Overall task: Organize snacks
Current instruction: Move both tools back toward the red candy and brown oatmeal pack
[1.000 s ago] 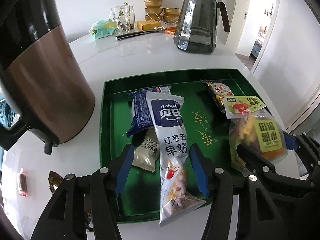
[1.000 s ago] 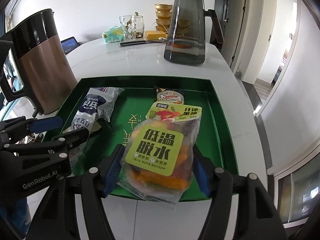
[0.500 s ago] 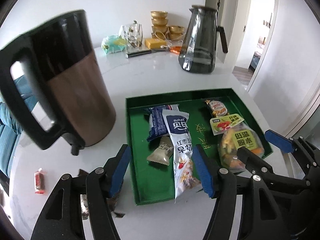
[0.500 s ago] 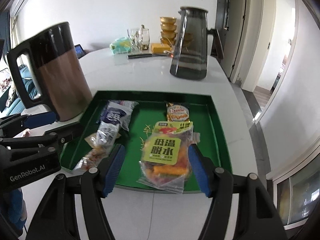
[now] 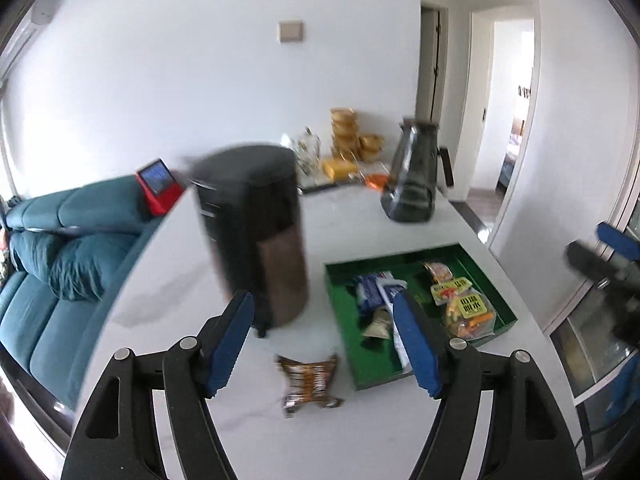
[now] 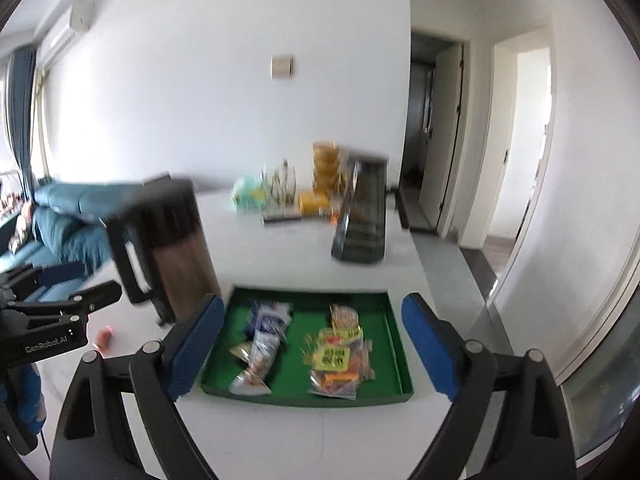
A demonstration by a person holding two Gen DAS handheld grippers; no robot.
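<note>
A green tray (image 6: 394,340) on the white table holds several snack packets: a long white-and-blue packet (image 6: 264,344), a clear bag with a yellow label (image 6: 338,364) and a small round-labelled packet (image 6: 344,315). The tray also shows in the left wrist view (image 5: 340,280). A brown striped snack packet (image 5: 308,380) lies on the table left of the tray. A small red candy (image 6: 105,336) lies on the table near the kettle. My left gripper (image 5: 326,340) is open and empty, high above the table. My right gripper (image 6: 308,344) is open and empty, high above the tray.
A tall black-and-brown kettle (image 5: 256,236) stands left of the tray. A dark glass pitcher (image 5: 416,176), stacked gold bowls (image 5: 344,132), a glass jar and a yellow box sit at the table's far end. A teal sofa (image 5: 52,264) is at left, a doorway at right.
Both grippers have pulled up and back from the tray, leaving the white-and-blue packet and the yellow-label bag lying in it. The views are now blurred with motion.
</note>
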